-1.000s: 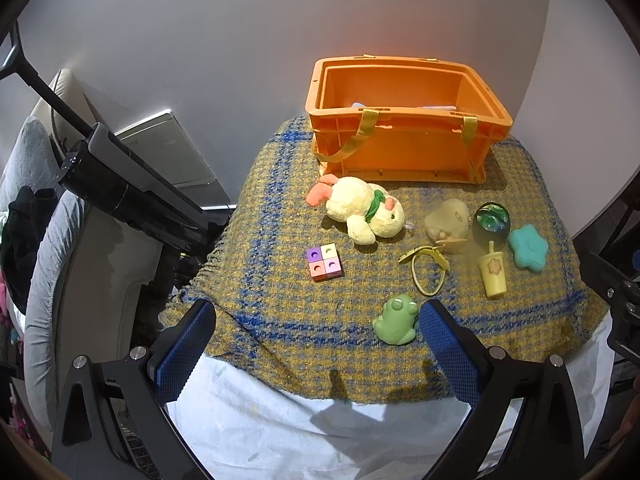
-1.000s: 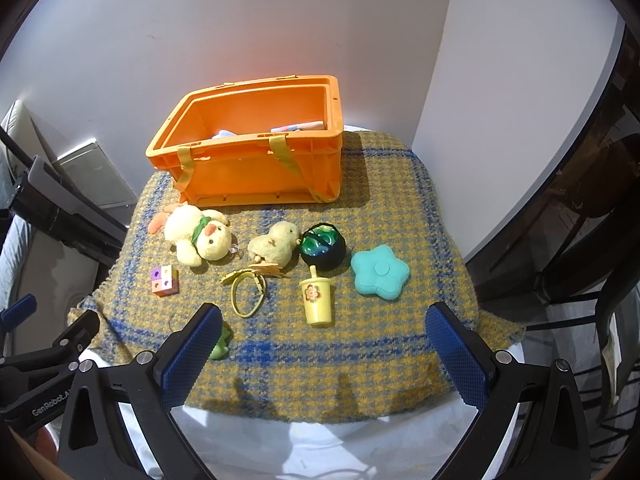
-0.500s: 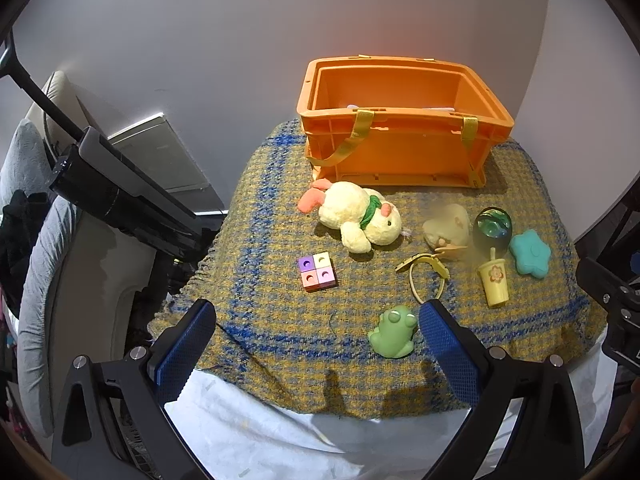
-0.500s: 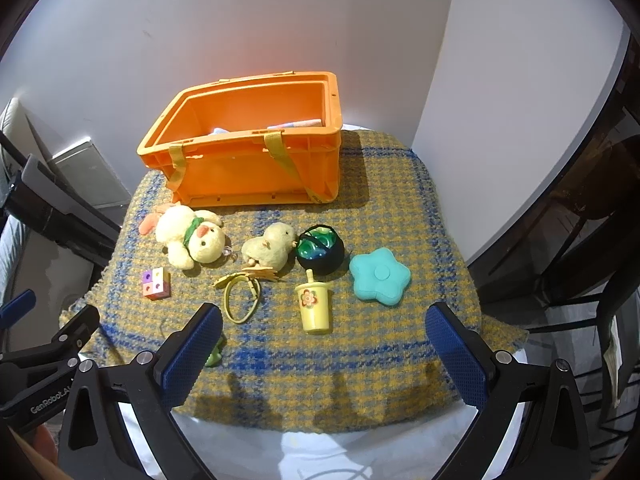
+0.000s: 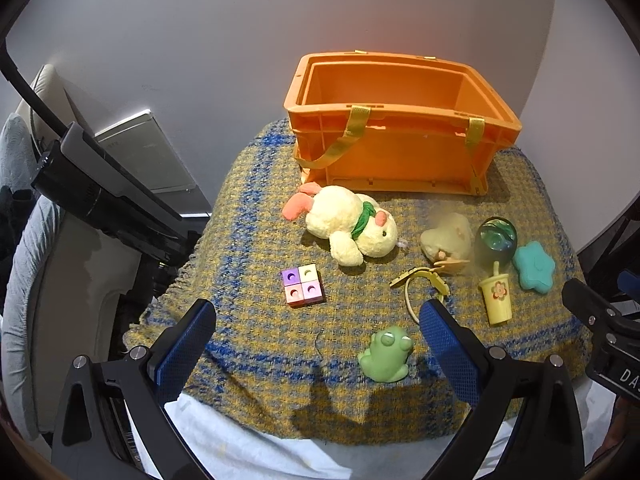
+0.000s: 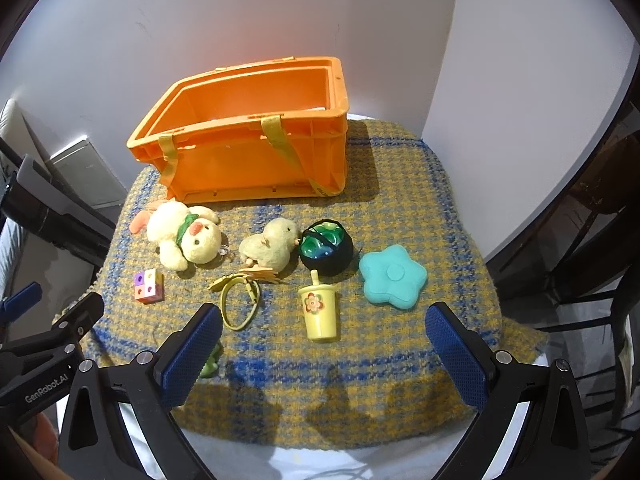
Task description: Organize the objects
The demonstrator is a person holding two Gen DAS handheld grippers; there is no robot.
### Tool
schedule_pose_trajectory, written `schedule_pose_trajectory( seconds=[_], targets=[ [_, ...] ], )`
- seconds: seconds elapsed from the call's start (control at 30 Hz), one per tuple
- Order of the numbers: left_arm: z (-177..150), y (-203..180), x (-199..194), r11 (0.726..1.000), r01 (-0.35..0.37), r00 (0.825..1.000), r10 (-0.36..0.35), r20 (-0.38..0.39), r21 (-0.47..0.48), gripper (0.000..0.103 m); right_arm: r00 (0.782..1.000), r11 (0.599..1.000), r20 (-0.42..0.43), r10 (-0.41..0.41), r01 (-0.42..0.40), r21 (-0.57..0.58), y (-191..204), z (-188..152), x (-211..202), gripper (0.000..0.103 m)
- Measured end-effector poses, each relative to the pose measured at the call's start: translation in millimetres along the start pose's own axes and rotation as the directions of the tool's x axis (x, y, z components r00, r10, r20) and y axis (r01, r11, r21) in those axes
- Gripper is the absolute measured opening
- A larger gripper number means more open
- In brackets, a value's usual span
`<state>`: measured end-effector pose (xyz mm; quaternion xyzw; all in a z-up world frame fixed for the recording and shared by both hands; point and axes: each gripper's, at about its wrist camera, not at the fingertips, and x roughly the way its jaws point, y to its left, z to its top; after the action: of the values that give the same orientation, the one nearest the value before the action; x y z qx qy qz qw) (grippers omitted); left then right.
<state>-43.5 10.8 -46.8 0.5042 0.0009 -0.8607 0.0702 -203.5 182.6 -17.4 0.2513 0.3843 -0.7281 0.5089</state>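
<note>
An orange crate (image 5: 400, 148) (image 6: 256, 152) stands at the back of a checked cloth (image 5: 248, 280) (image 6: 400, 216). In front of it lie a cream plush duck (image 5: 352, 228) (image 6: 184, 236), a small yellow chick (image 5: 446, 238) (image 6: 270, 248), a dark pot (image 5: 496, 240) (image 6: 326, 250), a teal star (image 5: 534, 266) (image 6: 392, 280), a yellow cup (image 5: 498, 298) (image 6: 320, 314), a yellow band (image 5: 416, 284) (image 6: 238, 302), a pastel block (image 5: 302, 290) (image 6: 148, 286) and a green frog (image 5: 386, 358) (image 6: 210, 364). My left gripper (image 5: 316, 340) is open above the near edge, and the frog sits between its fingers. My right gripper (image 6: 324, 352) is open just short of the cup.
A dark monitor-like device on an arm (image 5: 100, 196) (image 6: 48, 208) and a grey panel (image 5: 144, 156) stand left of the table. White wall rises behind the crate. Dark chair frames (image 6: 580, 264) stand to the right. A white sheet (image 5: 248, 452) hangs below the cloth.
Both grippers have come lower and nearer to the table, so the toys look larger. Nothing on the cloth has moved. Both stay open.
</note>
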Motion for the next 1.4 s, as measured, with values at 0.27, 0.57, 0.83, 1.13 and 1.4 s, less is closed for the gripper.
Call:
schedule_pose_trajectory(
  seconds=[0.27,0.57,0.83,1.13,1.4],
  targets=[
    [-11,-8,35,1.000,-0.024,1.000,0.024,-0.003,-0.001,0.103,1.000,1.000,-0.008,-0.023,0.023,-0.019,-4,-7,33,0.102],
    [-34,-17,63,1.000,-0.016,1.000,0.016,-0.024,0.007,0.103,1.000,0.997,-0.017,-0.020,0.018,-0.069,-1,-20,64,0.101],
    [-48,-29,84,0.999,0.048,0.997,-0.046,-0.054,0.024,0.101,0.998,0.995,-0.054,-0.018,0.013,-0.095,0,-29,93,0.094],
    [-54,-42,102,0.995,0.088,0.992,-0.084,-0.096,0.038,0.094,0.996,0.995,-0.086,-0.025,0.016,-0.102,-3,-32,115,0.086],
    [-57,-48,109,0.995,0.089,0.990,-0.082,-0.118,0.054,0.084,0.994,0.994,-0.107,-0.029,0.017,-0.111,2,-33,129,0.075]
  ],
)
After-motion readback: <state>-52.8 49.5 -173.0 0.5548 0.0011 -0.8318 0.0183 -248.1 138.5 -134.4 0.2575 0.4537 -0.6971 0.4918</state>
